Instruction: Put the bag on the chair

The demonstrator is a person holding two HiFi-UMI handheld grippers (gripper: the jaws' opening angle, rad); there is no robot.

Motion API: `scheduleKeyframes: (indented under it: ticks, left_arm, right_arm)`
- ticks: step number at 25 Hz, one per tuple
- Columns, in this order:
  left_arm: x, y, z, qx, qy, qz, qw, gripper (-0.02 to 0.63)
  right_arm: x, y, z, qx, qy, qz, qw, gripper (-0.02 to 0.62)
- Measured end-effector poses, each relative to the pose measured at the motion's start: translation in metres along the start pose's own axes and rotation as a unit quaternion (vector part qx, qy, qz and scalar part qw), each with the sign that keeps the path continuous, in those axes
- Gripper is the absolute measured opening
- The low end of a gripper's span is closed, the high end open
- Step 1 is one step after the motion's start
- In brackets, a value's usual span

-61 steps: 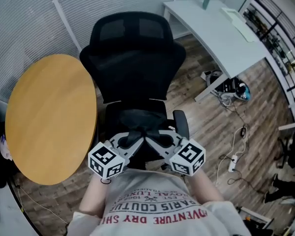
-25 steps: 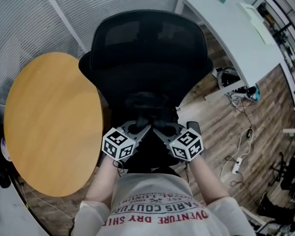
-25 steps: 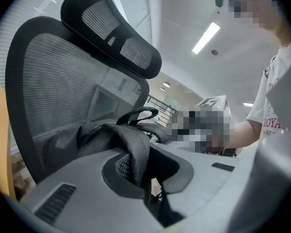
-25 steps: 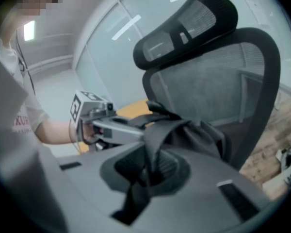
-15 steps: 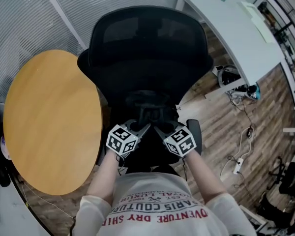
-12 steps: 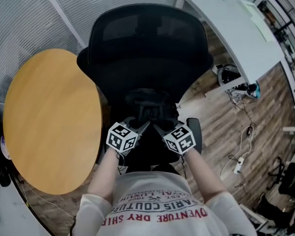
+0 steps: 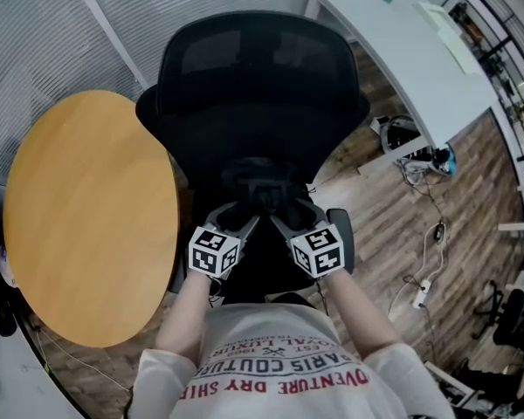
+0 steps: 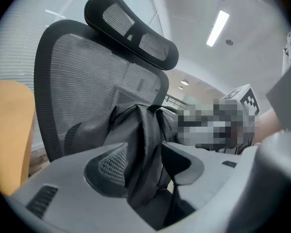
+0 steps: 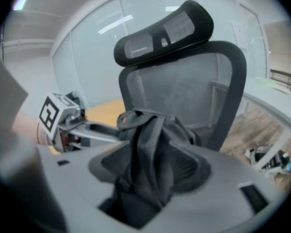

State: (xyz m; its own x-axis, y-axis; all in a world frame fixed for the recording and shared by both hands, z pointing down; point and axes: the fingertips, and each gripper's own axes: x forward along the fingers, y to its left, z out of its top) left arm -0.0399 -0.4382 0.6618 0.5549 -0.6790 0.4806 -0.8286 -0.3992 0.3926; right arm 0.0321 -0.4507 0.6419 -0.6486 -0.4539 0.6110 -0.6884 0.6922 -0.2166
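Note:
A black bag (image 7: 260,186) sits crumpled on the seat of the black mesh office chair (image 7: 262,85), against its backrest. My left gripper (image 7: 236,216) and right gripper (image 7: 293,215) hover side by side at the bag's near edge. Both sets of jaws are opening. In the left gripper view the bag (image 8: 140,144) hangs between the spread jaws of the left gripper (image 8: 145,164), with a gap beside the right jaw. The right gripper view shows a fold of the bag (image 9: 150,149) still lying between the parted jaws of the right gripper (image 9: 148,171). The seat beneath the bag is hidden.
A round wooden table (image 7: 87,216) stands close to the chair's left. A white desk (image 7: 402,51) is at the upper right, with cables and gear (image 7: 419,160) on the wooden floor below it. The chair's armrest (image 7: 341,234) lies just right of my right gripper.
Both grippers were shut on the bag's top half a second ago; now their jaws stand apart and the bag rests on the chair. The hands have drawn back slightly.

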Motion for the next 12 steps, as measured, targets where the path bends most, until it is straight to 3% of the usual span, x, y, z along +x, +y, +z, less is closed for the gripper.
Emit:
scheduleKeyframes:
  ticks: [2, 3, 4, 5, 7, 12]
  left_arm:
    - [-0.008, -0.004, 0.007, 0.011, -0.012, 0.003, 0.9999, 0.23]
    - [-0.015, -0.006, 0.012, 0.015, -0.023, 0.002, 0.9996, 0.201]
    - [-0.023, -0.01, 0.019, 0.018, -0.038, 0.0, 0.9991, 0.166]
    - [-0.031, -0.013, 0.028, 0.019, -0.055, -0.002, 0.9983, 0.128]
    - [-0.044, -0.019, 0.045, 0.024, -0.081, -0.004, 0.9964, 0.054]
    - [-0.065, -0.04, 0.081, 0.074, -0.122, -0.014, 0.9897, 0.032]
  right_arm:
    - [-0.01, 0.001, 0.006, 0.0, -0.009, -0.009, 1.0, 0.25]
    - [-0.017, 0.001, 0.011, 0.003, -0.017, -0.017, 1.0, 0.189]
    - [-0.024, 0.001, 0.016, 0.005, -0.028, -0.026, 0.999, 0.069]
    - [-0.03, 0.001, 0.022, 0.005, -0.04, -0.031, 0.999, 0.049]
    - [-0.04, 0.006, 0.035, -0.004, -0.058, -0.033, 0.998, 0.044]
    - [-0.06, 0.023, 0.067, -0.054, -0.089, -0.03, 0.994, 0.032]
